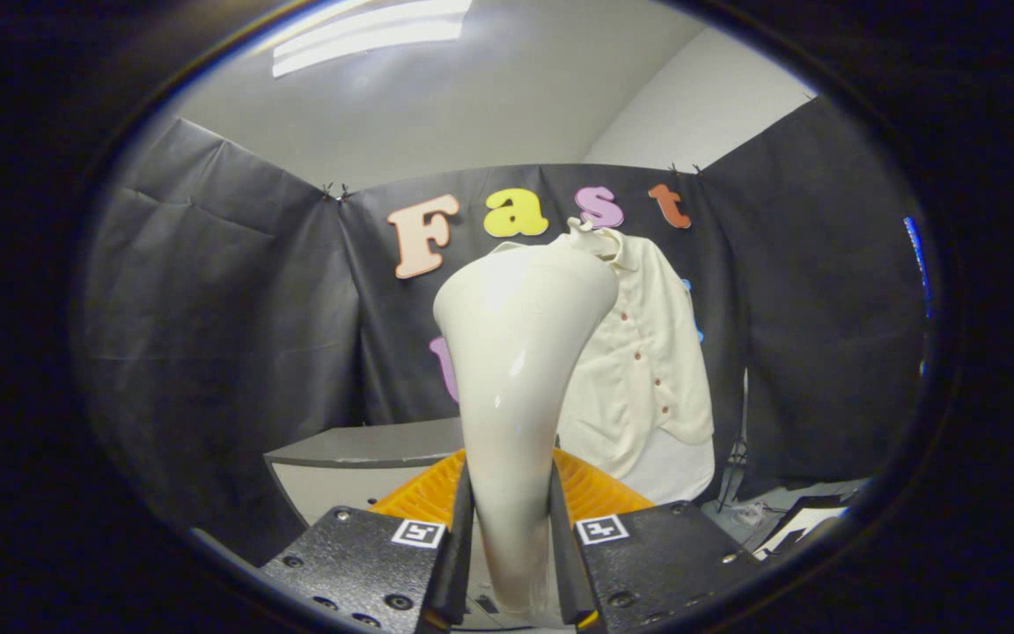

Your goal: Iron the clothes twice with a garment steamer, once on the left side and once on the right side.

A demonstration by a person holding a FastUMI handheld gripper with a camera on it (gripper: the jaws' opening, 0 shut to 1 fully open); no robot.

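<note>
A white garment steamer (511, 379) stands upright between my fingers, its wide head flaring up above them. My gripper (510, 528) is shut on the steamer's narrow handle, both fingers pressing its sides. Beyond the steamer head hangs a cream button-up shirt (648, 352) against the black booth wall, its collar at the top and a row of dark buttons down the front. The steamer head hides the shirt's left part and is some way short of the cloth.
An orange ribbed basket (591, 489) sits just beyond my fingers, under the steamer. A grey table (366, 449) stands to the left of it, against the wall. Cables and a thin stand (740, 467) lie to the right below the shirt.
</note>
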